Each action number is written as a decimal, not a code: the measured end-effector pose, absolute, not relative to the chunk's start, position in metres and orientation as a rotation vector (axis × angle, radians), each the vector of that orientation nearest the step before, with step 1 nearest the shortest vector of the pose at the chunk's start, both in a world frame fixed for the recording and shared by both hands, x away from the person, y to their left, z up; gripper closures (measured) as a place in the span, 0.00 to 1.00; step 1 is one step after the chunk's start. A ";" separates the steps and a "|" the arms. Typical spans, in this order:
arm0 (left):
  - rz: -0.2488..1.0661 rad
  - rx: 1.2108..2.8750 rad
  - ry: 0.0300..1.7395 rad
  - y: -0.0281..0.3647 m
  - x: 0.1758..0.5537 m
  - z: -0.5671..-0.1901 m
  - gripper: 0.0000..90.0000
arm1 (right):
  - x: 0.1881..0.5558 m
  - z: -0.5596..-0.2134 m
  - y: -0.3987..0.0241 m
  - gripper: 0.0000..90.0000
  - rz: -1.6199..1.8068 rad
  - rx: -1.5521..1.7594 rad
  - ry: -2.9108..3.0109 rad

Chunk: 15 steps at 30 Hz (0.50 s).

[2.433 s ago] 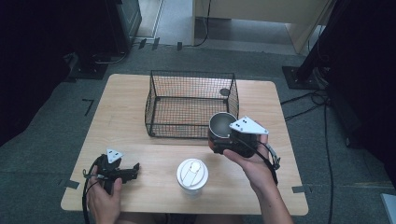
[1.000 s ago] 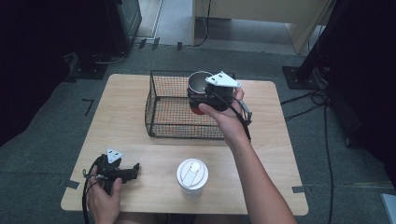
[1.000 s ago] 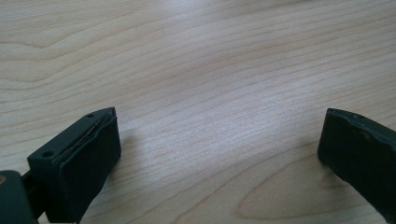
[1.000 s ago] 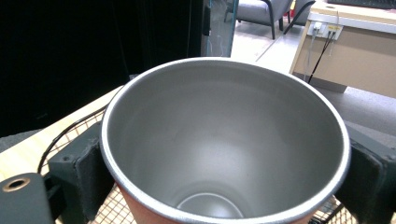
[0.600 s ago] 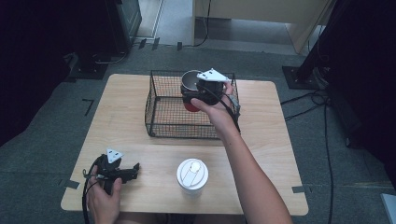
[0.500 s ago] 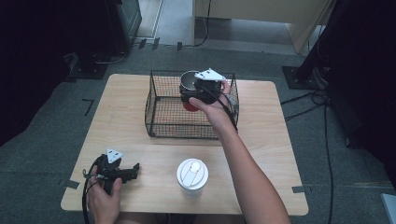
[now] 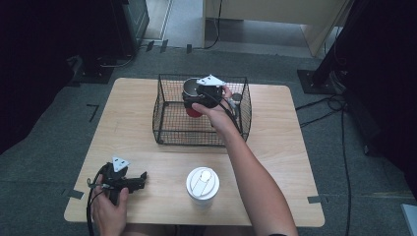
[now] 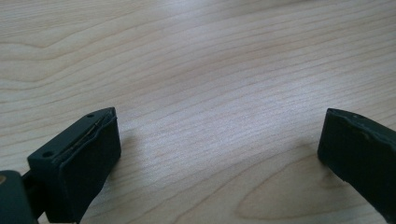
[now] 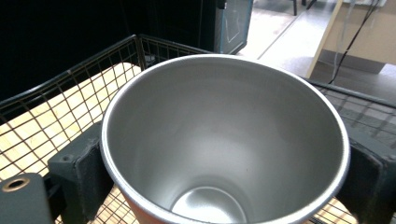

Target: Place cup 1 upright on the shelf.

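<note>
A steel cup [image 7: 193, 96] with a red outside [image 9: 224, 140] hangs inside the black wire basket [image 7: 167, 129], held upright. My right gripper [image 7: 195, 98] is shut on the cup, one jaw on each side of its rim. The cup's inside is bare metal with nothing in it. Near the table's front left corner, my left gripper [image 7: 143, 178] rests low over the wood, open, with nothing between its fingers [image 8: 88, 161].
A white lidded cup [image 7: 202, 185] stands near the front edge of the wooden table [image 7: 280, 147]. A small round metal thing [image 7: 236, 98] sits in the basket's far right corner. Cables lie on the dark floor to the right.
My right gripper has carried the cup leftwards and down into the wire basket. The left gripper has stayed where it was.
</note>
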<state>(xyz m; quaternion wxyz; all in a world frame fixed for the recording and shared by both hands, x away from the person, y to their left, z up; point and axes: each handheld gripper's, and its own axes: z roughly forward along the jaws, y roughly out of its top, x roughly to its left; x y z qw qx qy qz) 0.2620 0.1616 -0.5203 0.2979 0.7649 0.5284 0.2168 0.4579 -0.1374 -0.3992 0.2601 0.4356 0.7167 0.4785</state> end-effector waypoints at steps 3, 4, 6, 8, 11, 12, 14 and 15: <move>0.576 2.033 1.404 0.162 0.262 -0.520 0.00 | 0.465 -0.405 -0.134 0.08 1.299 1.180 1.962; 0.576 2.033 1.404 0.162 0.262 -0.520 0.00 | 0.467 -0.407 -0.132 0.08 1.290 1.171 1.973; 0.576 2.033 1.404 0.162 0.262 -0.520 0.00 | 0.470 -0.411 -0.129 0.08 1.283 1.155 1.980; 0.576 2.033 1.404 0.162 0.262 -0.520 0.00 | 0.472 -0.413 -0.126 0.08 1.285 1.147 1.991; 0.576 2.033 1.404 0.162 0.262 -0.520 0.00 | 0.475 -0.419 -0.121 0.08 1.313 1.137 2.007; 0.576 2.033 1.403 0.162 0.262 -0.520 0.00 | 0.477 -0.422 -0.119 0.08 1.303 1.129 2.027; 0.576 2.033 1.404 0.162 0.262 -0.520 0.00 | 0.478 -0.424 -0.118 0.08 1.293 1.125 2.039; 0.576 2.033 1.404 0.162 0.262 -0.520 0.00 | 0.479 -0.426 -0.117 0.08 1.282 1.122 2.052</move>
